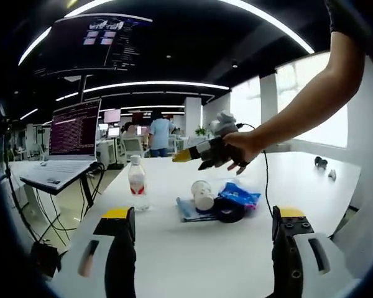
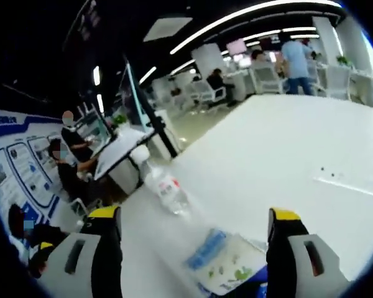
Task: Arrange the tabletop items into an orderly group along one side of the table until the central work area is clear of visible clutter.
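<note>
Plastic water bottle [image 1: 137,182] looked light and slippery, best gripped mid-body; both hand-held grippers [image 1: 202,233] [image 2: 196,239] gaped apart, empty.

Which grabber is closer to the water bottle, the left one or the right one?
Right. The right gripper hovers above the clutter pile just beside the water bottle; the left gripper sits back near the table's edge.
</note>
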Demonstrator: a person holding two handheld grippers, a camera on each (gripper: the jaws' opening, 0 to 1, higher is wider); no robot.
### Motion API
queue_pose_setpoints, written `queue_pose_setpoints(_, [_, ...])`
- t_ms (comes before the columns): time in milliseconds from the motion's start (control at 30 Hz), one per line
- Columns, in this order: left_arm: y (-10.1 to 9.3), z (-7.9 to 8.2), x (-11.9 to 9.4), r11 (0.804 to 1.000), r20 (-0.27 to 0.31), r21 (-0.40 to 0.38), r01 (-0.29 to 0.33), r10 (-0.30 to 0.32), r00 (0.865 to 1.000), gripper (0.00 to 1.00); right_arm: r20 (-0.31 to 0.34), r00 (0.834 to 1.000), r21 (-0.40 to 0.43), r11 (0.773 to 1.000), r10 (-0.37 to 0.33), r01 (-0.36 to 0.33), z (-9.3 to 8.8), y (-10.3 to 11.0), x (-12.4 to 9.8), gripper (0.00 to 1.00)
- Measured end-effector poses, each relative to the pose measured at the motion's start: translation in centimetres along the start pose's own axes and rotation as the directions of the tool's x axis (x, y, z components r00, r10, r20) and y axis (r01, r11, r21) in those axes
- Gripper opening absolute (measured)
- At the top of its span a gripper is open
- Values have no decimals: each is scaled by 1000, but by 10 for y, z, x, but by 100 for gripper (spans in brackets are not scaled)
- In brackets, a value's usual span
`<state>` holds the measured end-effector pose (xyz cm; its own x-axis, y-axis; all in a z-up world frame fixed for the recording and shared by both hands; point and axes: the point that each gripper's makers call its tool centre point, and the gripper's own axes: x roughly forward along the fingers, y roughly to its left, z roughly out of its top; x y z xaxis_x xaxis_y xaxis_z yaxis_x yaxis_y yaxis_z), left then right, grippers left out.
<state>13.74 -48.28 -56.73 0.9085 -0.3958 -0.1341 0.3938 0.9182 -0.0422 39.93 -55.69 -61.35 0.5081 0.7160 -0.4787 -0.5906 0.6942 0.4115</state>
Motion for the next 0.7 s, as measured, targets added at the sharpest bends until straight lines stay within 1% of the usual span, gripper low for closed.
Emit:
queue_pose_setpoints(100, [-1,1,0,1000,2,2,2,-2,1000,91,6,1000,27,999,-23,23,-5,-7,-5,96])
queue_pose_setpoints(200, [-1,0,0,1000,2,2,3,-3,1000,91,6,996,42,996,-84,84,-12,-20,-13,96])
queue_pose_setpoints(233, [-1,0,0,1000,-1,5,-1,1,1000,91,8,996,56,994,-92,91,-13,-22,-14,96])
queue_pose_setpoints(333, [-1,1,0,1000,3,5,-1,1,1000,91,4,994,100,989,-111,110,-21,-29,-19,95])
queue_pose_setpoints(400, [-1,1,0,1000,2,4,0,0,1000,91,-12,993,117,986,-120,121,-27,-33,-20,94])
queue_pose_setpoints(500, [-2,0,0,1000,-1,5,2,-2,1000,91,-23,991,169,977,-132,134,-38,-36,-19,92])
queue_pose_setpoints(633, [-2,-1,0,1000,-6,4,5,-5,1000,91,-48,990,219,966,-132,139,-48,-35,-16,90])
queue_pose_setpoints(700, [-2,-1,0,1000,-9,6,3,-3,1000,91,-47,990,238,961,-134,141,-50,-34,-13,88])
